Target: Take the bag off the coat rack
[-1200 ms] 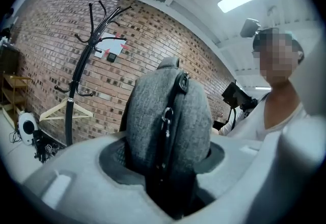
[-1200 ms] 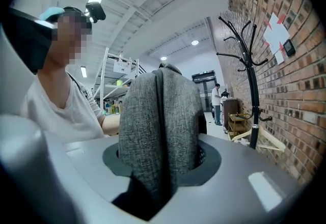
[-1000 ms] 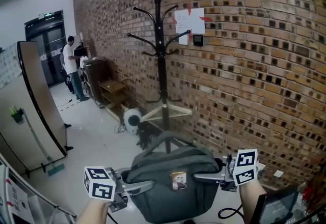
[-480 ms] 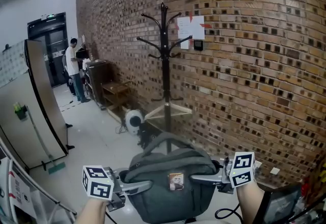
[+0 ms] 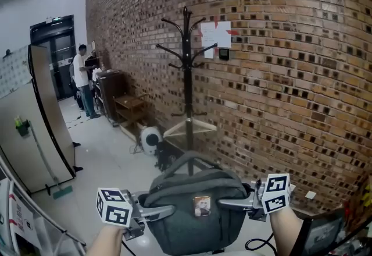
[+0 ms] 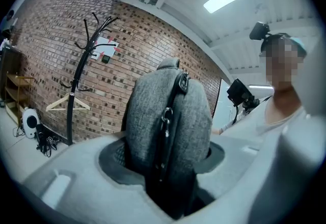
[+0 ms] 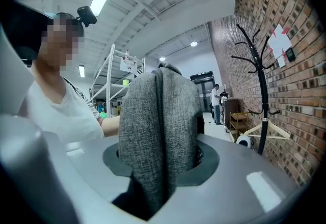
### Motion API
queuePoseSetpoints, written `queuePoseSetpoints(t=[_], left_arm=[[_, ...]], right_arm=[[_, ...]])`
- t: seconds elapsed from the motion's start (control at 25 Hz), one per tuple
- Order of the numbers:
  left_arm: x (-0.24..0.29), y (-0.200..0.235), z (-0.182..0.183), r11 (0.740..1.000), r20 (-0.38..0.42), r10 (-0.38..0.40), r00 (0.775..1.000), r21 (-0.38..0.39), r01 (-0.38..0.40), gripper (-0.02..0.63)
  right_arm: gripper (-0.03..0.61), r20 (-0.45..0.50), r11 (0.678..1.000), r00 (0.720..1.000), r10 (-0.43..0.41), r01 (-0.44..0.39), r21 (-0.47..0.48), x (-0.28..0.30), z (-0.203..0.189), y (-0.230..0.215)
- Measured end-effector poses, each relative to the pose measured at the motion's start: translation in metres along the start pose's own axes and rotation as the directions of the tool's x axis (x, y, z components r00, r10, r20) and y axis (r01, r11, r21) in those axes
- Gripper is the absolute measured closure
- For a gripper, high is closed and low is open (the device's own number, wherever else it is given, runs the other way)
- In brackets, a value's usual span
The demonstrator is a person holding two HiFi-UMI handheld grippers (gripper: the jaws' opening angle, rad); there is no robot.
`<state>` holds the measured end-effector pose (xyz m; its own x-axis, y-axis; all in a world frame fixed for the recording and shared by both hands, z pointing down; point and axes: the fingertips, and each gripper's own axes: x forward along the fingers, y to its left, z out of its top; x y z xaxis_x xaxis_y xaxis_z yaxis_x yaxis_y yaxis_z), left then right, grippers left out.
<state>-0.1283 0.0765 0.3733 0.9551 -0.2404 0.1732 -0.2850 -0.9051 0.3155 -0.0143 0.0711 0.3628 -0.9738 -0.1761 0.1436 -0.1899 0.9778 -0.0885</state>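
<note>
A grey fabric bag (image 5: 195, 205) with a top handle and a small front tag hangs in the air between my two grippers, low in the head view. My left gripper (image 5: 158, 213) is shut on its left side; the zipper side of the bag (image 6: 165, 121) fills the jaws. My right gripper (image 5: 232, 203) is shut on the bag's right side (image 7: 158, 131). The black coat rack (image 5: 187, 68) stands bare against the brick wall beyond the bag, apart from it, with a wooden hanger (image 5: 190, 127) on its lower part.
The brick wall (image 5: 290, 74) runs along the right with papers (image 5: 215, 35) pinned to it. A small white heater (image 5: 150, 138) and wooden shelves (image 5: 129, 103) sit by the rack's base. A person (image 5: 83, 79) stands far left near a dark door. A board (image 5: 43, 121) leans at left.
The coat rack and wall have shifted slightly in the view as the head moved; the bag stays held between both grippers in about the same place.
</note>
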Motion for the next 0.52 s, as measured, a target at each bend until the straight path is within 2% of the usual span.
queuePoseSetpoints(t=[0.52], left_arm=[[0.018,-0.006,-0.005,0.999,-0.01,-0.033,0.999,-0.005,0.033,0.39]], right_arm=[[0.417,-0.005,0.999,0.999,-0.033,0.033,0.001,-0.018,-0.007,0.003]])
